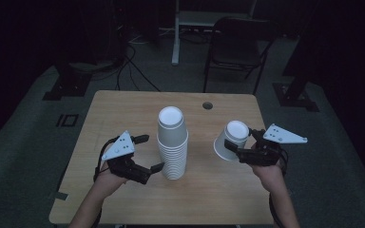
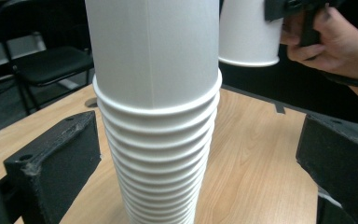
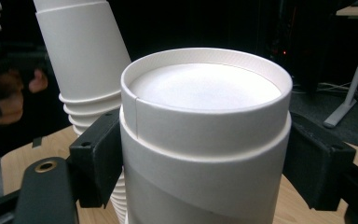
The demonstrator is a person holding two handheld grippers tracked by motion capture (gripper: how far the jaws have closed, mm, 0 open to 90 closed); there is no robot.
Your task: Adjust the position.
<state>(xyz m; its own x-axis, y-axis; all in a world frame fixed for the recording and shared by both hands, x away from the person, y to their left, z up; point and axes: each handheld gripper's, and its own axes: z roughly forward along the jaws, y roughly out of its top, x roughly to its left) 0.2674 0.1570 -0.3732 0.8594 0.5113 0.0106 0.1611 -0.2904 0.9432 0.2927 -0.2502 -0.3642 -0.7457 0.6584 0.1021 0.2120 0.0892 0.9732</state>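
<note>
Black jaws of the right gripper (image 1: 240,153) clamp a single white paper cup (image 1: 231,140) from both sides, its pads pressed against the wall just under the base rim. That cup is upside down and lifted off the table, tilted so its closed base faces up and its open mouth points down toward the stack. To its left stands the stack of inverted paper cups (image 1: 172,145), long axis upright near the middle of the wooden table (image 1: 123,107). Either side of the stack's lower rims sit the spread jaws of the left gripper (image 1: 150,153), not touching it. Dark grey carpet, a black chair (image 1: 236,47) and floor cables surround the table; the room beyond is too dim to read.
</note>
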